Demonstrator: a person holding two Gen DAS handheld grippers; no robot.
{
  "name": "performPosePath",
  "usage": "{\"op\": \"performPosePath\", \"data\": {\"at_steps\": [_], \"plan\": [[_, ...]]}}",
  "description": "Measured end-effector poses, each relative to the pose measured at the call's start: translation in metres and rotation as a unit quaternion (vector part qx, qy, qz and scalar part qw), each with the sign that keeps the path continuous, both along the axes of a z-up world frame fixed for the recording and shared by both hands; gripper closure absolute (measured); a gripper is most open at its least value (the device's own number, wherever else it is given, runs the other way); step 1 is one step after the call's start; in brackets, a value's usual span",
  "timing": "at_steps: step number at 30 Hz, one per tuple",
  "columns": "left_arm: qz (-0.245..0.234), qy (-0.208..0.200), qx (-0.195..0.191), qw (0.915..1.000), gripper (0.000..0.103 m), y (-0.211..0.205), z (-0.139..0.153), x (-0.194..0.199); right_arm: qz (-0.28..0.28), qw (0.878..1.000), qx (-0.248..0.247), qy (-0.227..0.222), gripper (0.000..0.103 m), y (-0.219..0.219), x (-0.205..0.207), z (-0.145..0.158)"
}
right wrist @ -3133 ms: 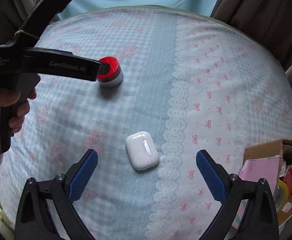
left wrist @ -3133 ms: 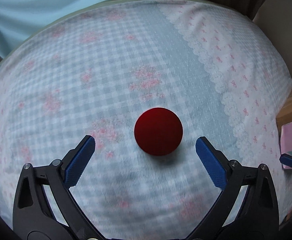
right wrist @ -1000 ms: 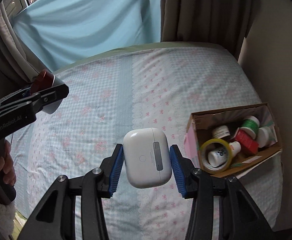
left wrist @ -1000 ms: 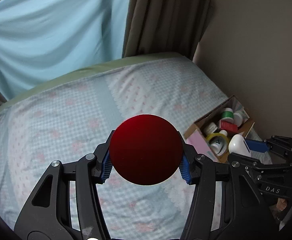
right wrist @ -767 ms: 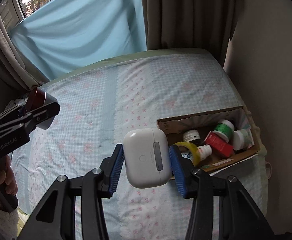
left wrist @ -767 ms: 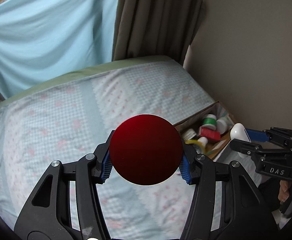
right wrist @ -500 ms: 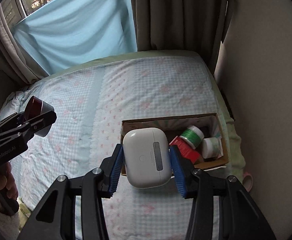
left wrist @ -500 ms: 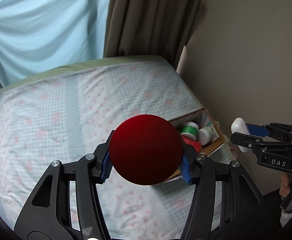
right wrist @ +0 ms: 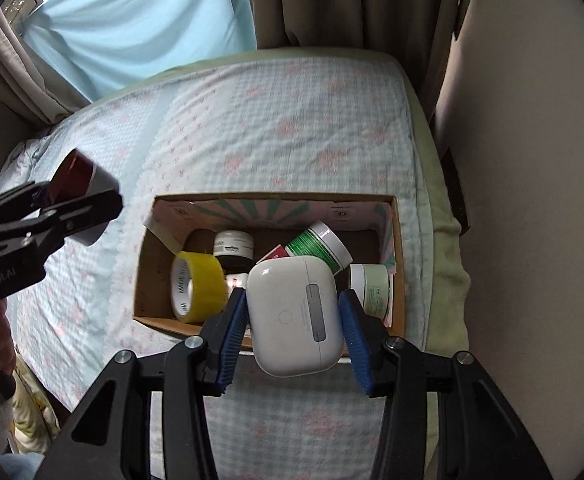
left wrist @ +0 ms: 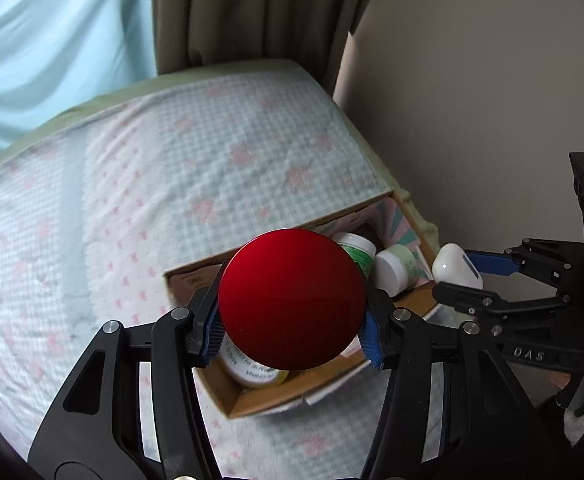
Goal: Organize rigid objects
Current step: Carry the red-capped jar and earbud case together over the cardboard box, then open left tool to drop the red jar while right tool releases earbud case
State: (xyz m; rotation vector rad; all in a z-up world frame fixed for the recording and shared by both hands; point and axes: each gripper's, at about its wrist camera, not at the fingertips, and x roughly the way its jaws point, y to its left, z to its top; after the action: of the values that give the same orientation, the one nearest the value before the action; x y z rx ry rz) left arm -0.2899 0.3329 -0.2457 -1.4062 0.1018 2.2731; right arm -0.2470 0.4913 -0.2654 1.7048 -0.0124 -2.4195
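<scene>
A red-lidded jar (left wrist: 290,300) and an earbud case (right wrist: 295,314) are gripped above the box (right wrist: 397,240); lowering and release are called for next.

A bed (right wrist: 292,128) fills the room, spread with a pale blue checked cover (left wrist: 164,184) printed with pink flowers and bows. Behind it a light blue curtain (right wrist: 140,16) hangs beside heavier brown drapes (right wrist: 351,0). A plain beige wall (left wrist: 483,100) runs along the bed's side.
</scene>
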Motion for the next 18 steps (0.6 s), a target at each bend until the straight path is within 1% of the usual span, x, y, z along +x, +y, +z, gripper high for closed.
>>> {"op": "performPosePath", "data": {"at_steps": [4, 7, 10, 14, 18], "plan": [[-0.016, -0.022, -0.019, 0.9994, 0.053, 0.030, -0.039, -0.020, 0.041, 0.999, 0.010, -0.010, 0.060, 0.001, -0.015, -0.036], [-0.029, -0.038, -0.031, 0.9984, 0.053, 0.044, -0.073, -0.035, 0.068, 0.998, 0.009, -0.013, 0.060, -0.003, -0.021, -0.058], [-0.041, -0.054, -0.042, 0.9968, 0.053, 0.055, -0.102, -0.047, 0.087, 0.996, 0.005, -0.006, 0.060, -0.013, -0.025, -0.075], [-0.053, -0.071, -0.046, 0.9950, 0.052, 0.061, -0.129, -0.055, 0.102, 0.995, -0.013, -0.003, 0.060, -0.026, -0.026, -0.094], [-0.070, -0.077, -0.060, 0.9927, 0.052, 0.064, -0.143, -0.054, 0.127, 0.992, -0.018, -0.007, 0.060, -0.038, -0.023, -0.106]]}}
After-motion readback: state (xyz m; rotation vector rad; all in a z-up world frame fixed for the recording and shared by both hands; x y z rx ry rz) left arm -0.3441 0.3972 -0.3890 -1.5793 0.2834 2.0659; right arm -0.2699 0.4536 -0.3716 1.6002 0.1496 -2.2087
